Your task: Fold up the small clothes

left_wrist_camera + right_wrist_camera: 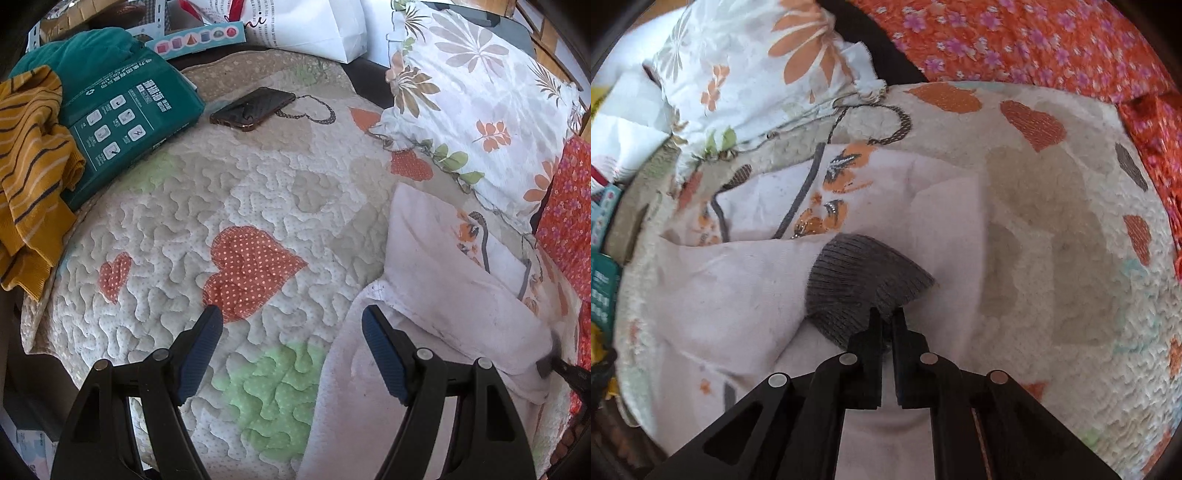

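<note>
A small pale pink garment with orange flower print and grey trim lies on the quilted bed, partly folded over itself; it also fills the right wrist view. My left gripper is open and empty, just left of the garment's edge. My right gripper is shut on the garment's grey ribbed cuff, holding it over the pink cloth. The right gripper's tip shows at the right edge of the left wrist view.
A quilt with heart patches covers the bed. A floral pillow and red flowered cloth lie beyond the garment. A phone with a chain, a green package and a mustard striped garment lie at the far left.
</note>
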`<state>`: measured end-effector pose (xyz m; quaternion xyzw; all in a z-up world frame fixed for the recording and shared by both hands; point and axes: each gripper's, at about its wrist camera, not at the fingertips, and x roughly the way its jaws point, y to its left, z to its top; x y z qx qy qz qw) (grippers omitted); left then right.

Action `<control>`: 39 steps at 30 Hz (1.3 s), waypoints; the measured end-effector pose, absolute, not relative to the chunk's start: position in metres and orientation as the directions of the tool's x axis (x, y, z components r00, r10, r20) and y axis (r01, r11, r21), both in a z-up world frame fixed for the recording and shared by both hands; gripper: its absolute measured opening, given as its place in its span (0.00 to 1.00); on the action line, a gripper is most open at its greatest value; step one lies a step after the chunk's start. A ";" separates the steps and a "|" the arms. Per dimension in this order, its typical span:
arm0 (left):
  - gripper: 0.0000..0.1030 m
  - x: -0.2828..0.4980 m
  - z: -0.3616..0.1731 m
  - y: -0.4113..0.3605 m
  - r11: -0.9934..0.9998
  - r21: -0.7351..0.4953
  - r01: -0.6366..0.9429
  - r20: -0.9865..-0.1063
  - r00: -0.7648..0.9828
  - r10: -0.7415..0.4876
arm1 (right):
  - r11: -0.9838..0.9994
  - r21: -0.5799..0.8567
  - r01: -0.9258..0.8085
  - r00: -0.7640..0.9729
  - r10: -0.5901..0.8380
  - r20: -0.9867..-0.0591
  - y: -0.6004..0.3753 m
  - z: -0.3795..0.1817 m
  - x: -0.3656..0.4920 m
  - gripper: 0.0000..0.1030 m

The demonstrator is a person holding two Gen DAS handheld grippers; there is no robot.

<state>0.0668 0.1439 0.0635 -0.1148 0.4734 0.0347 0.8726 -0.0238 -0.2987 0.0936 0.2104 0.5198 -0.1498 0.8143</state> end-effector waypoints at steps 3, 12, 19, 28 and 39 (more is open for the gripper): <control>0.75 0.067 0.063 0.144 0.971 -0.162 -0.178 -0.837 0.546 -0.040 | 0.867 0.119 0.483 0.373 -0.081 -0.924 -0.310 0.095 -0.034 0.05; 0.75 0.067 0.053 0.134 0.979 -0.152 -0.139 -0.850 0.523 -0.058 | 0.876 0.085 0.475 0.453 -0.160 -0.877 -0.299 0.118 -0.064 0.09; 0.75 0.067 0.046 0.113 0.990 -0.115 -0.087 -0.864 0.500 -0.057 | 0.928 0.124 0.350 0.482 -0.065 -0.874 -0.240 0.105 -0.028 0.09; 0.75 0.070 0.044 0.125 0.986 -0.112 -0.122 -0.867 0.496 -0.037 | 0.944 0.112 0.310 0.416 -0.028 -0.909 -0.196 0.057 0.020 0.10; 0.75 0.060 0.046 0.124 0.990 -0.117 -0.079 -0.865 0.498 -0.062 | 0.928 0.193 0.318 0.494 0.012 -0.869 -0.206 0.102 -0.049 0.37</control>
